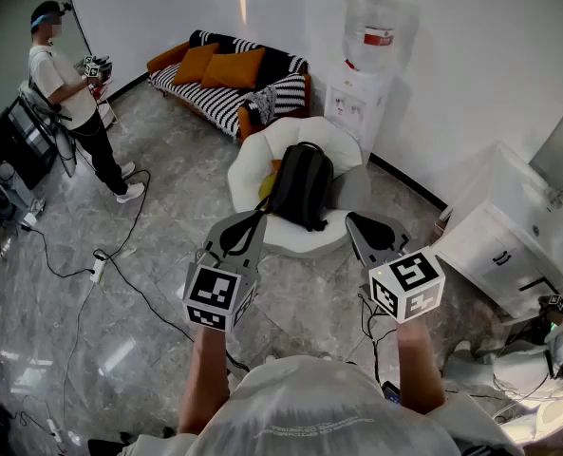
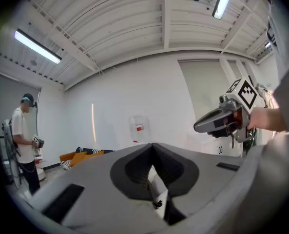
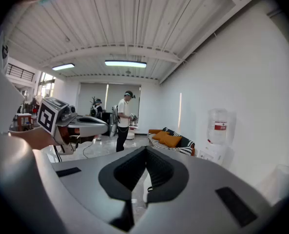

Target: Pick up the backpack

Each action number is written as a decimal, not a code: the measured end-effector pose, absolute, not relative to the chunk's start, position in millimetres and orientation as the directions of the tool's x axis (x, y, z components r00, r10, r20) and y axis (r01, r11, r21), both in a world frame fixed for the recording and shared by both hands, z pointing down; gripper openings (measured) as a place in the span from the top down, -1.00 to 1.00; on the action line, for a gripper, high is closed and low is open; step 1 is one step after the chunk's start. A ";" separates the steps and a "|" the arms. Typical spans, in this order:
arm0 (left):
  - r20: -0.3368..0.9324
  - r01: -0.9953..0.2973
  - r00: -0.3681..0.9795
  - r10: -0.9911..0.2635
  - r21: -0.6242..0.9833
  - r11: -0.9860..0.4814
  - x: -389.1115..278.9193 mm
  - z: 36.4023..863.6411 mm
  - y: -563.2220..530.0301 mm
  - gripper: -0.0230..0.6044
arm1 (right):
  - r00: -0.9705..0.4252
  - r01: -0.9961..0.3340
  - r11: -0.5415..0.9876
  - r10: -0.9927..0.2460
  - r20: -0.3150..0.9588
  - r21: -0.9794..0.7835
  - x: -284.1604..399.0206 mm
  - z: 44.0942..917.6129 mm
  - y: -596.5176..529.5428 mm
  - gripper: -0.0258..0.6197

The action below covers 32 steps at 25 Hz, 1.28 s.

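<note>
**Backpack on the chair; both grippers shut and empty**

The black backpack (image 1: 300, 186) stands propped on the white chair (image 1: 246, 164) at the centre of the head view. The left gripper (image 1: 251, 222) and right gripper (image 1: 357, 226) hang just below it in the frame, clear of it. Each has its jaws pressed together with nothing between them.

The likely risks:
- Arriving with the jaws closed would shove the bag off the seat rather than catch it.
- Pinching loose fabric instead of the top handle could let the bag slip.
- The cable (image 1: 137, 291) at lower left could snag a foot.

Striped sofa (image 1: 226, 85) — water dispenser (image 1: 365, 76)
</note>
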<state>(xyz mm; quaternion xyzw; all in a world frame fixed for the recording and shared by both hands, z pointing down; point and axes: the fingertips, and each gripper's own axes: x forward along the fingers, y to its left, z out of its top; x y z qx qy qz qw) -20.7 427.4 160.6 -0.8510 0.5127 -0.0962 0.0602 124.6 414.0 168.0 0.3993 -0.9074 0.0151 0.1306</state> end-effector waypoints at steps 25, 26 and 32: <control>0.162 -0.834 0.505 -0.848 -0.160 -0.528 -52.3 190.7 432.9 0.84 | -0.568 -0.791 0.608 -0.771 0.287 0.068 103.3 199.3 423.0 0.91; 0.161 -0.831 0.511 -0.845 -0.161 -0.533 -53.8 191.1 435.5 0.84 | -0.567 -0.793 0.606 -0.773 0.286 0.065 100.5 199.7 425.9 0.91; 0.158 -0.824 0.527 -0.835 -0.148 -0.548 -71.7 199.6 445.2 0.84 | -0.539 -0.821 0.569 -0.797 0.273 0.038 86.4 200.5 439.7 0.91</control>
